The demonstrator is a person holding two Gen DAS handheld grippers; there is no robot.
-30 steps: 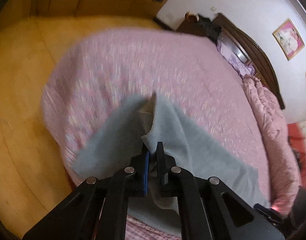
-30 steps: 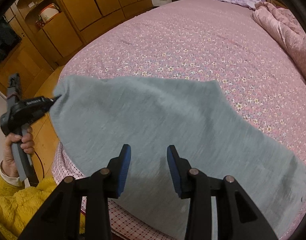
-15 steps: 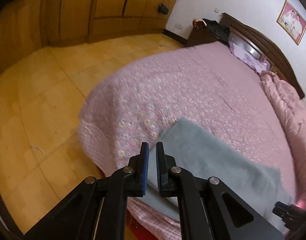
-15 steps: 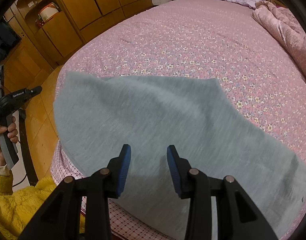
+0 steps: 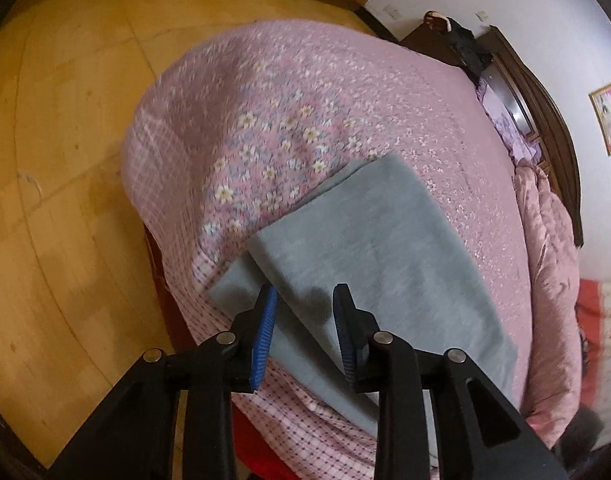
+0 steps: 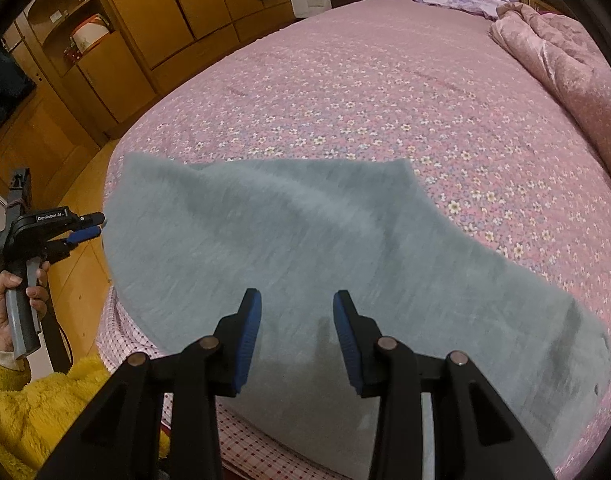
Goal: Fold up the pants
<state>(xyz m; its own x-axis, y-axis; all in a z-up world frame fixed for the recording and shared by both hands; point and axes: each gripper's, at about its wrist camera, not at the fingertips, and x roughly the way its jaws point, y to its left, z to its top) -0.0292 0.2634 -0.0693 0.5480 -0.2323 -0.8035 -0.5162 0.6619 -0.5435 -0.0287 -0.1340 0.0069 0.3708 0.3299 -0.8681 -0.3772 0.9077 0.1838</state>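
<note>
Left gripper (image 5: 303, 304): jaws parting, blue pads clear of the cloth; nothing is pinched between them. The grey pants (image 5: 381, 248) lie below and ahead of the fingertips, and in the right wrist view the same gripper (image 6: 93, 226) stands just off the cloth's left edge, over the floor (image 5: 65, 200), carried by a hand (image 6: 15, 300) with a yellow fleece sleeve (image 6: 37, 408) beneath.

Right gripper (image 6: 297, 308): jaws set partly apart and empty, hovering above the near part of the pants (image 6: 325, 260). No pad contact with the fabric can be made out.

Task item: the pants rest flat on the pink flowered bedspread (image 6: 385, 80), at the near corner of the bed, with their near edge drooping over the bed's side. In the left wrist view an upper layer lies over a lower one, the lower showing as a strip along the left edge, so the layers are not flush. A bunched pink quilt (image 6: 565, 64) sits well apart, towards the headboard.

Judgement: one fold appears laid down and released; the step in hand is the let-go and reset between folds. The garment remains a long, wide panel, so a further fold seems due.

Next move calls for: both grippers taking one end of the doubled cloth, each biting through both layers, then carrying that end across to the opposite one. The offset left edge wants squaring first, or the finished stack will sit crooked.
</note>
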